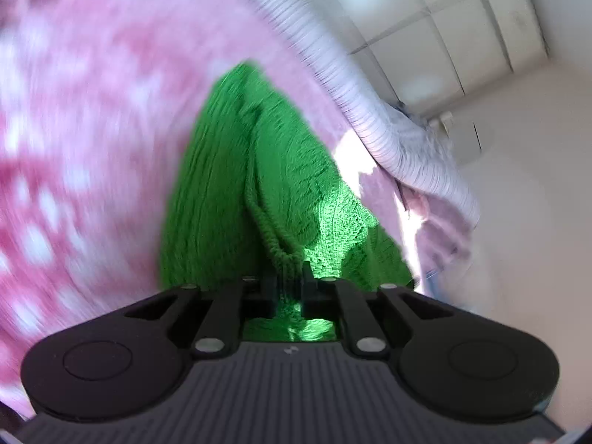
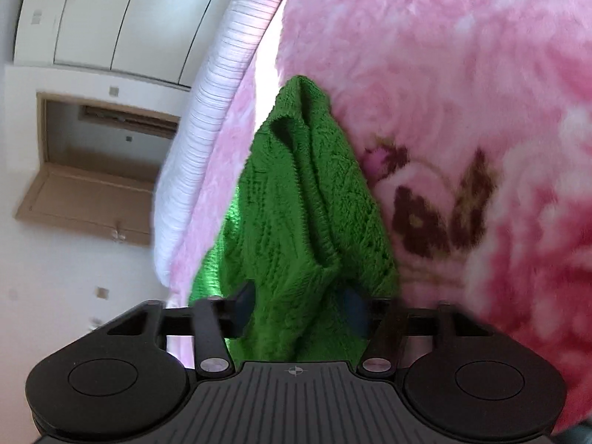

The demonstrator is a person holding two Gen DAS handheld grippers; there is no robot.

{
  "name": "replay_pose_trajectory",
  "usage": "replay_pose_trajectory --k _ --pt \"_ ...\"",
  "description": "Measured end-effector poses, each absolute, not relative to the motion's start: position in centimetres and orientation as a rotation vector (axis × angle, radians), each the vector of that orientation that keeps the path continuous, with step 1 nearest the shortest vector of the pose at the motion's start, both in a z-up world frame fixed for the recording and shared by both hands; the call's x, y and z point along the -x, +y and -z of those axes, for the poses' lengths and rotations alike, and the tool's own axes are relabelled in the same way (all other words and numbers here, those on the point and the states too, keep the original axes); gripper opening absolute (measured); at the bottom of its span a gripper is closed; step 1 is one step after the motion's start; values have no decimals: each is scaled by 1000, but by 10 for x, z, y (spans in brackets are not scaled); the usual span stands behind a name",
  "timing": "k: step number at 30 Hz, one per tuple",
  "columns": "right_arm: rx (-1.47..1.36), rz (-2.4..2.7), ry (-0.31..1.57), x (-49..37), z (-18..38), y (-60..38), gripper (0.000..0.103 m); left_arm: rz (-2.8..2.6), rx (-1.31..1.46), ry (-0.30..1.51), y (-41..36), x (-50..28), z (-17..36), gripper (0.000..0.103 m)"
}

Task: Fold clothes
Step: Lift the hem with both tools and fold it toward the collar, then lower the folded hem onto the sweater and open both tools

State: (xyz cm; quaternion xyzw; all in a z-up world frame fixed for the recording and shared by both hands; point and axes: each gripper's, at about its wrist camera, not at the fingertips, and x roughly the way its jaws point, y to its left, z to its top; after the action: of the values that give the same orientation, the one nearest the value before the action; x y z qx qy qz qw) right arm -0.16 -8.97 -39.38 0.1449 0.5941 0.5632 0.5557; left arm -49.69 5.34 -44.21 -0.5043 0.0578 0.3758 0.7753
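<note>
A bright green knitted garment [image 1: 259, 170] hangs bunched in front of both cameras, over a pink floral blanket [image 1: 81, 111]. My left gripper [image 1: 289, 277] is shut on a ribbed edge of the garment, its jaws close together. In the right wrist view the garment [image 2: 299, 199] drapes in folds from my right gripper [image 2: 299, 307], whose blue-padded fingers [image 2: 242, 309] press on the knit from both sides. The fabric hides most of both fingertips.
The pink blanket [image 2: 462, 92] fills most of both views. A white ribbed cloth edge [image 2: 218, 111] runs along it, also showing in the left wrist view [image 1: 370, 111]. White cabinets [image 2: 111, 18], a wooden door frame [image 2: 66, 170] and a pale wall lie beyond.
</note>
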Motion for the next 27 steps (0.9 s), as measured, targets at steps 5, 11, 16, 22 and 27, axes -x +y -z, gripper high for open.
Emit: replay_pose_trajectory --k 5,11,16,22,27 --pt "-177 -1471 1138 17 375 -104 8 -852 896 217 28 501 448 8" --pt "-39 -1433 1091 24 393 -103 8 -892 850 273 24 495 443 15" --pt "82 -1486 1051 18 371 -98 41 -887 909 255 45 515 420 38" --pt "93 -1449 961 -18 343 -62 57 -924 904 269 123 517 397 54" --pt "21 -1444 1022 -55 347 -5 57 -918 955 274 191 505 404 54"
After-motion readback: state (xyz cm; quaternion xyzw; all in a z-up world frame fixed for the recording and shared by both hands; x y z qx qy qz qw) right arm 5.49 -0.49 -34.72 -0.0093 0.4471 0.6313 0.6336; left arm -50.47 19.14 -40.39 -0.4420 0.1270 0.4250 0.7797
